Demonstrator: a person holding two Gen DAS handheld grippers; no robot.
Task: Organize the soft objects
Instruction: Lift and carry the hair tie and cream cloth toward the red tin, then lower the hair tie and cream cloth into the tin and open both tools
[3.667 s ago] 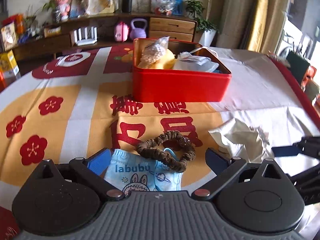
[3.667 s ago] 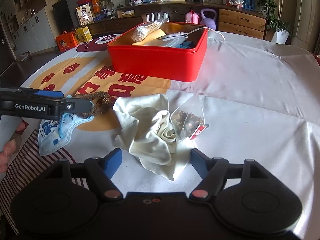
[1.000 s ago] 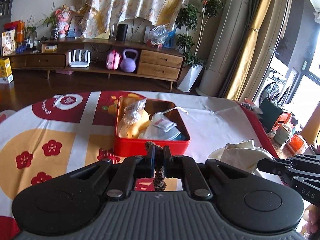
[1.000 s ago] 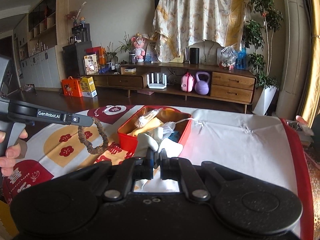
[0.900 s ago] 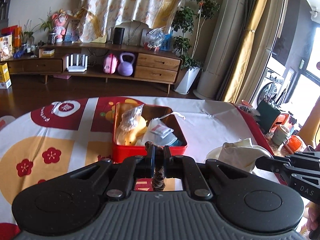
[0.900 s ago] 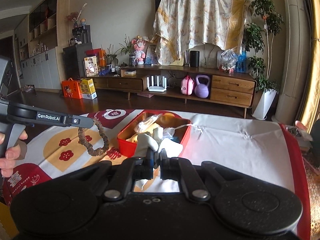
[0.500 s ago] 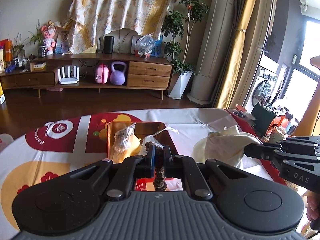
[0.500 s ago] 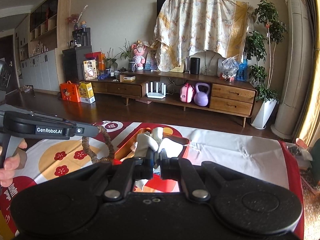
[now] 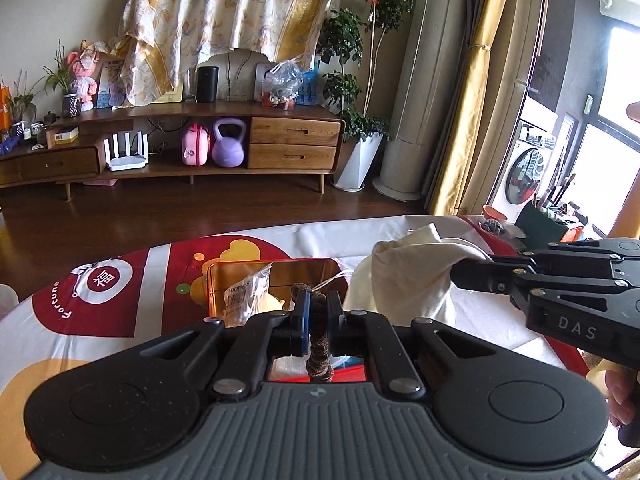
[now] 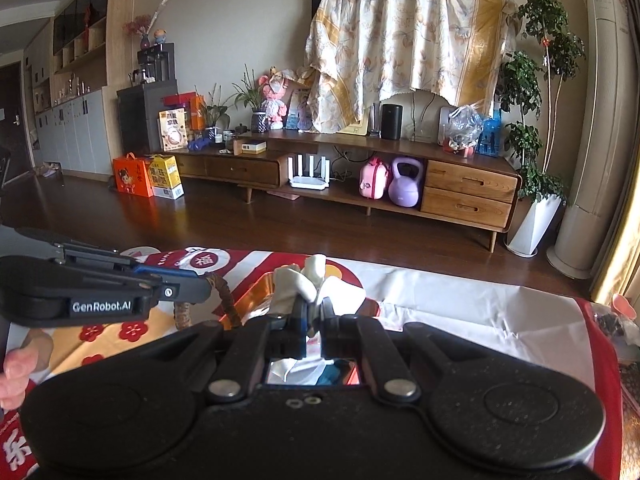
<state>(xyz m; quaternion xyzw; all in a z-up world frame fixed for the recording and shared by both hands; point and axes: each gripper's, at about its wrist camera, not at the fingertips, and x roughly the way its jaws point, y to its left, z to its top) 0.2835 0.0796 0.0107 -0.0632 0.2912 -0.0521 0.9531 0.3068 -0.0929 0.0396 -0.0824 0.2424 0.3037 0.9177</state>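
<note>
The table (image 9: 120,344) holds a red box (image 9: 212,292) at 12 o'clock from the left claw (image 9: 317,312), the right claw (image 10: 314,314) pinches a white cloth (image 9: 404,280) above it, and the left claw pinches a brown hair band (image 9: 319,344).

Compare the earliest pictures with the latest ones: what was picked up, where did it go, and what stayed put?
The left gripper closed on the brown hair tie and lifted it over the red box. The right gripper closed on the cream cloth and raised it beside the box. The box stayed on the tablecloth, with its contents inside.
</note>
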